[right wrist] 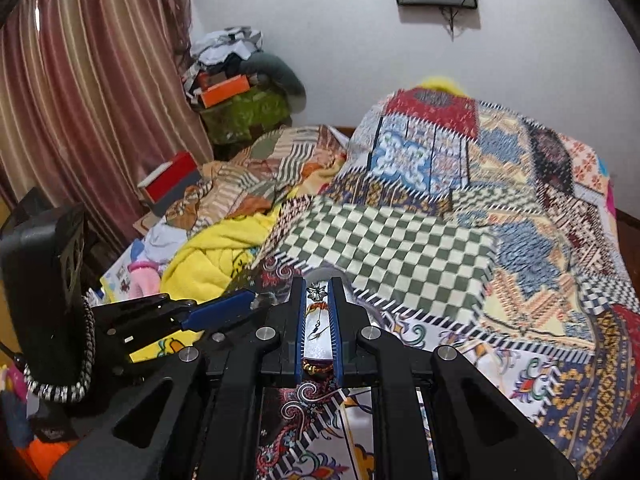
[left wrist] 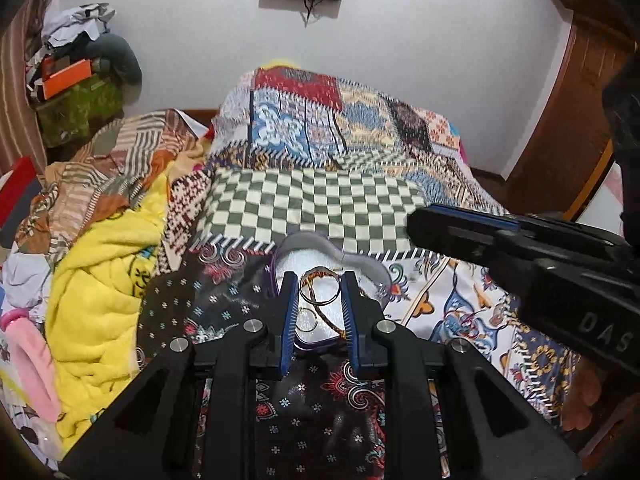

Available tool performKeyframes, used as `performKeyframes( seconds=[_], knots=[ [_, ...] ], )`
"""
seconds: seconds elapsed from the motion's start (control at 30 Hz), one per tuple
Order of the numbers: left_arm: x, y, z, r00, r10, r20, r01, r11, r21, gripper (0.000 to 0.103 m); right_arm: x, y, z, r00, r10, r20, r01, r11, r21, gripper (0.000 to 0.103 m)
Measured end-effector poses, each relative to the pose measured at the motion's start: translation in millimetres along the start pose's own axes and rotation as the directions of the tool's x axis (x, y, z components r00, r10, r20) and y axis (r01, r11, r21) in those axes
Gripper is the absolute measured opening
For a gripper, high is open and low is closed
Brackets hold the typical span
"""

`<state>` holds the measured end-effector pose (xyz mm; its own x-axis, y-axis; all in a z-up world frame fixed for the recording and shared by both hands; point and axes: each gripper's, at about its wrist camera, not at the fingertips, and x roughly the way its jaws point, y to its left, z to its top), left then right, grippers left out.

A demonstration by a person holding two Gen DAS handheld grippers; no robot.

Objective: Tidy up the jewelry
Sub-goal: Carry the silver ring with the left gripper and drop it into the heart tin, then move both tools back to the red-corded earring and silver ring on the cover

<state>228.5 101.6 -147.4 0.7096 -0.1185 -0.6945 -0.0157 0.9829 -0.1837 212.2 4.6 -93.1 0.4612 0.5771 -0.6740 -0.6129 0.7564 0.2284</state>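
A clear heart-shaped box [left wrist: 306, 241] with white lining lies on the patchwork quilt [left wrist: 320, 208]. My left gripper [left wrist: 319, 276] hovers over it, jaws a narrow gap apart. A gold hoop [left wrist: 320, 290] spans that gap and its rim meets both pads. A smaller hoop [left wrist: 308, 320] and a brown cord [left wrist: 335, 322] show below it. My right gripper [right wrist: 317, 282] is shut on a small silver star earring [right wrist: 318, 293], whose hook dangles over the box lining [right wrist: 316, 350]. Each gripper also shows in the other's view: the right gripper [left wrist: 418, 224] and the left gripper [right wrist: 250, 298].
A yellow blanket [left wrist: 104, 280] and rumpled striped cloth [left wrist: 120, 168] lie left of the box. Pillows bulge under the quilt behind it. A red box [right wrist: 170, 180] and a heap of clothes [right wrist: 240, 92] stand by the curtain [right wrist: 92, 100]. A wooden door [left wrist: 568, 120] is at the right.
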Motion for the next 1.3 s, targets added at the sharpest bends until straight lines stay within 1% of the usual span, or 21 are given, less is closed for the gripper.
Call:
performKeyframes(
  seconds=[0.13,0.27,0.4,0.53,0.77,0.8,0.87,0.93,1.0,1.13,1.3],
  knots=[
    [15,0,-3,1.0,-0.003,-0.026,0.003,1.0,0.005,0.02,14,-5,-1,1.0,0.007,-0.03,-0.006,1.0,0.014,0.01],
    [23,0,-3,0.999,-0.012,-0.036,0.013,1.0,0.003,0.02,21,-8,0,0.999,0.013,-0.039,-0.012,1.0,0.023,0.01],
    [26,-2,-2,0.999,-0.02,-0.036,0.02,1.0,0.011,0.02,25,-10,3,0.999,0.021,-0.034,-0.02,0.999,0.027,0.01],
    [27,-4,0,0.999,-0.01,-0.036,0.01,1.0,0.022,0.02,27,-7,5,0.999,0.018,-0.032,-0.017,1.0,0.019,0.01],
    [29,-5,-2,0.998,-0.007,-0.055,0.009,0.999,0.031,0.02,33,-6,4,0.996,0.034,-0.084,-0.032,0.999,0.026,0.01],
    [29,-5,-2,0.998,-0.005,-0.057,0.007,0.999,0.031,0.021,32,-6,4,0.996,0.033,-0.084,-0.03,0.999,0.028,0.012],
    [28,-5,-3,0.998,0.004,-0.061,-0.002,1.0,0.03,0.029,29,-6,4,0.996,0.028,-0.08,-0.025,0.999,0.028,0.018],
    [26,-4,-3,0.998,0.009,-0.06,-0.008,1.0,0.026,0.03,25,-5,4,0.997,0.018,-0.068,-0.017,1.0,0.022,0.03],
    [24,-4,-4,0.998,0.014,-0.061,-0.012,1.0,0.023,0.03,19,-4,5,0.999,0.006,-0.049,-0.005,1.0,0.016,0.035],
    [15,-5,-1,0.998,0.024,-0.05,-0.023,0.999,0.023,0.031,6,-5,8,1.0,-0.003,-0.022,0.004,1.0,0.019,0.037],
    [-1,-13,4,0.999,0.032,-0.02,-0.032,0.999,0.026,0.035,-19,-12,9,0.999,-0.035,0.025,0.034,0.999,0.037,0.037]
  ],
)
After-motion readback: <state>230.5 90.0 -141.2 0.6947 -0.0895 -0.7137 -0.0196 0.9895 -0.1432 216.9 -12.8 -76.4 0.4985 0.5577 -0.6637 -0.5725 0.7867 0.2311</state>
